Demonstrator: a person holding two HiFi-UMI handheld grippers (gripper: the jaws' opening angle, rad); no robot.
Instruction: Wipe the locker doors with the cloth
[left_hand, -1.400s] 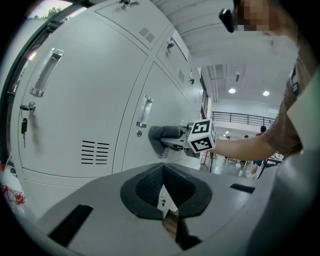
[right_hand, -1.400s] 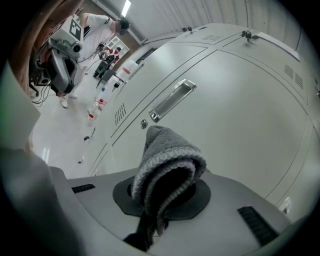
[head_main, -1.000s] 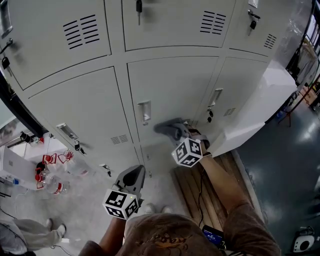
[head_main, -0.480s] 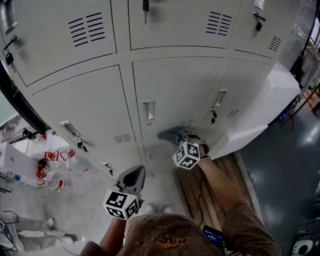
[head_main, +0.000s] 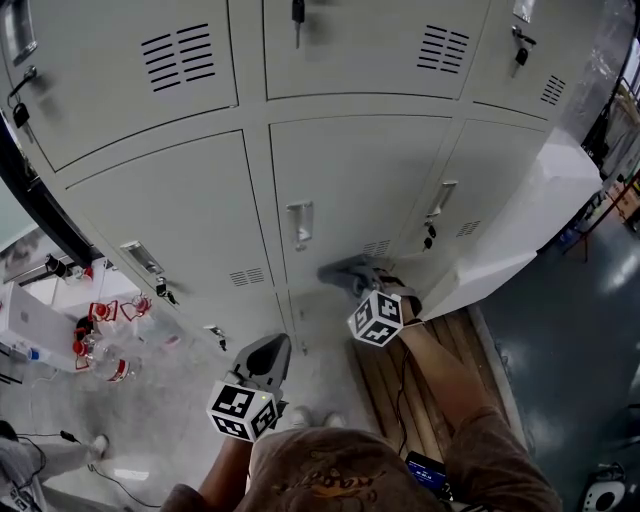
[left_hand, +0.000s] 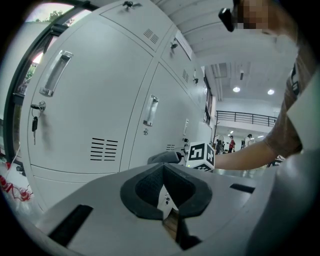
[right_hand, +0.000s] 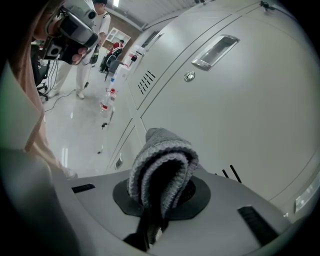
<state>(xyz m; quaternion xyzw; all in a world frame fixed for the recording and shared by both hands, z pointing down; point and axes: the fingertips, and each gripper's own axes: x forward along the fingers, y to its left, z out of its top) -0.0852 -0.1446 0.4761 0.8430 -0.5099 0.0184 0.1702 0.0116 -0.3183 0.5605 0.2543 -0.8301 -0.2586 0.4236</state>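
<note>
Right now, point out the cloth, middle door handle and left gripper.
cloth (right_hand: 162, 160), right gripper view, folded bulge
middle door handle (head_main: 299, 222), head view, pull's middle
left gripper (left_hand: 163, 170), left gripper view, closed jaw tips

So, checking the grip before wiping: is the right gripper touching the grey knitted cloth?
Touching. The right gripper view shows the grey knitted cloth folded and clamped between the jaws of the right gripper.
</note>
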